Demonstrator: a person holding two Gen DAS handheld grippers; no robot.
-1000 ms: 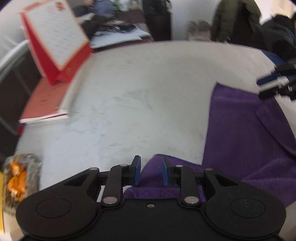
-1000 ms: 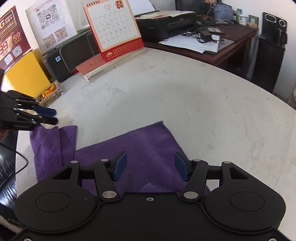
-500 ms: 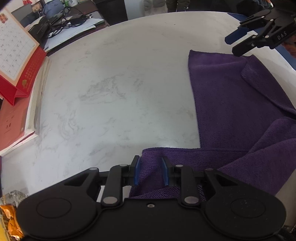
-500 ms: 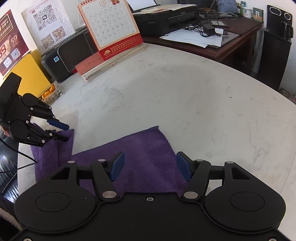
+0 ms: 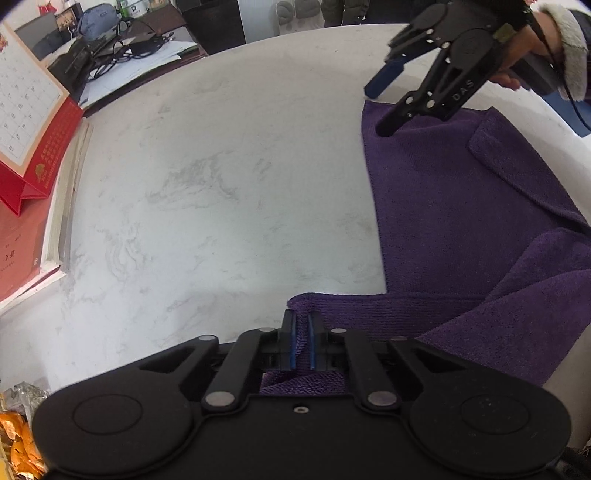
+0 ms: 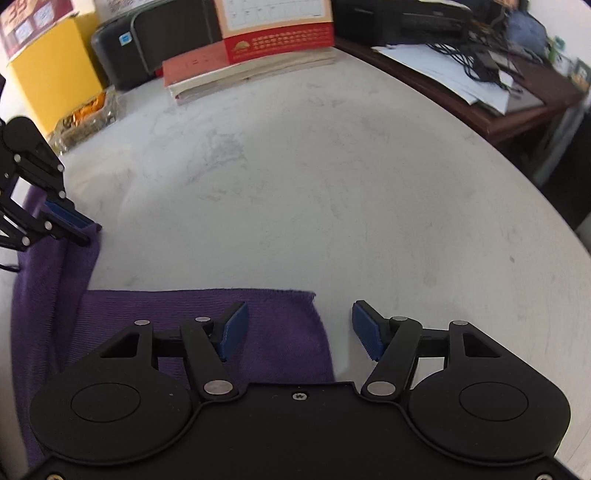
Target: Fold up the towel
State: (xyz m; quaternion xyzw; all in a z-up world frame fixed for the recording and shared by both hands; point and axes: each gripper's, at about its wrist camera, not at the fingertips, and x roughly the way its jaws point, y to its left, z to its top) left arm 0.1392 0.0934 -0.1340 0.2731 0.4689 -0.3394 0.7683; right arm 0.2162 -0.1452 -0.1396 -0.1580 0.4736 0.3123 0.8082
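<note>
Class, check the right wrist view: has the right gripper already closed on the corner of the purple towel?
No. The right gripper stands open astride the purple towel corner, one finger on cloth, the other over bare table.

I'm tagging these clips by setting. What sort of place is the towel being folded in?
Most likely an office or small shop rather than a home: a desk calendar on a stack of books, a printer, and a side desk strewn with papers and cables beyond the white table.
</note>
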